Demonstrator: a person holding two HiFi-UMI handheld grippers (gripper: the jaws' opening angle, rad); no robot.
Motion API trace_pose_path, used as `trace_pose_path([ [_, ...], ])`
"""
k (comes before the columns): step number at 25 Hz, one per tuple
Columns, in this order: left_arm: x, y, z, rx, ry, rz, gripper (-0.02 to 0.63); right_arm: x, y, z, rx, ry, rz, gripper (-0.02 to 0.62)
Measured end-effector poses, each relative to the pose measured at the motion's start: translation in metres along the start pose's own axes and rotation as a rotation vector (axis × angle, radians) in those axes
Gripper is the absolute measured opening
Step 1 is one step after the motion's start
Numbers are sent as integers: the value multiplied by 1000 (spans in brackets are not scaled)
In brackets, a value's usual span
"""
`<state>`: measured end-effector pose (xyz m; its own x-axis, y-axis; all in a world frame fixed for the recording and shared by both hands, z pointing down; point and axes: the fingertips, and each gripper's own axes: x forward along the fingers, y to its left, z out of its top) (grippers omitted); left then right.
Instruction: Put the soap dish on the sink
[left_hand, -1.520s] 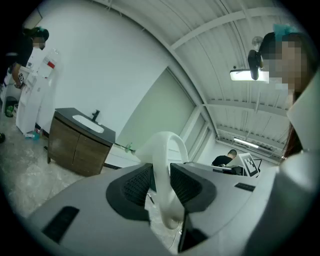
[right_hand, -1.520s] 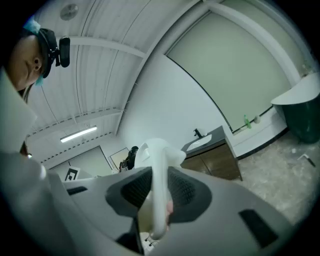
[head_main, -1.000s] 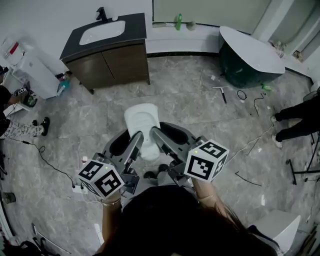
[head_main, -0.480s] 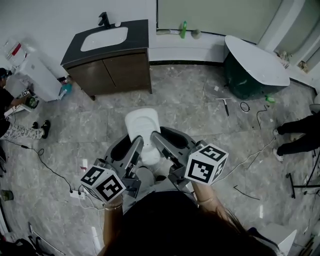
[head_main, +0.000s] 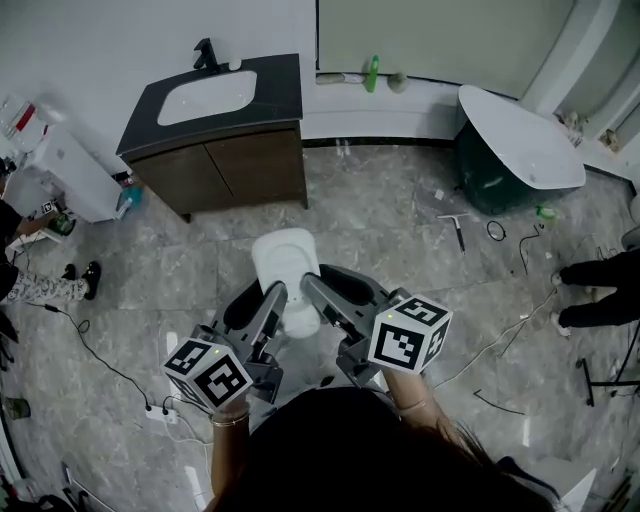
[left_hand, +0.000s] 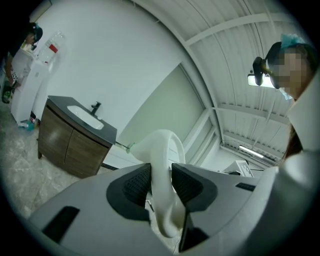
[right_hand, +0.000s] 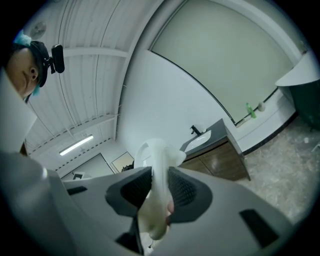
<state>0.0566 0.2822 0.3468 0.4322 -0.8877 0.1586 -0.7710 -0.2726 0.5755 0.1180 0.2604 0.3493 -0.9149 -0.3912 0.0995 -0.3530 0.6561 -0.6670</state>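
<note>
- Head view: I hold the white soap dish out in front of me above the grey stone floor. The left gripper is on the dish's left side and the right gripper on its right, both at its near end.
- Head view: The sink is a white basin in a dark counter over a wood cabinet. It stands against the far wall, well apart from the dish, with a black faucet behind the basin.
- Head view: A dark bathtub with a white rim sits at far right, and a green bottle stands on the ledge between it and the sink.
- Left gripper view: My left gripper is clamped on the soap dish. The dish's wall runs upright between the two black ribbed pads, pressed by both. It rises past the jaw tips and hangs a little below them. The sink shows off to the left, far beyond the jaws.
- Right gripper view: My right gripper is likewise clenched on the soap dish. Its pale wall is pinched between the ribbed pads, and its curved rim stands clear above them. The sink lies beyond, right of the dish, and the green bottle is farther right.
</note>
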Motion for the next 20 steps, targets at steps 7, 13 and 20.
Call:
trace_pose_path([
  [7, 52, 67, 69, 1, -3, -30, 127, 89, -30, 53, -19, -3, -17, 109],
  [13, 85, 115, 120, 15, -21, -69, 127, 155, -47, 89, -54, -17, -31, 109],
  [20, 125, 158, 147, -9, 4, -81, 127, 203, -79, 113, -52, -9, -74, 109],
])
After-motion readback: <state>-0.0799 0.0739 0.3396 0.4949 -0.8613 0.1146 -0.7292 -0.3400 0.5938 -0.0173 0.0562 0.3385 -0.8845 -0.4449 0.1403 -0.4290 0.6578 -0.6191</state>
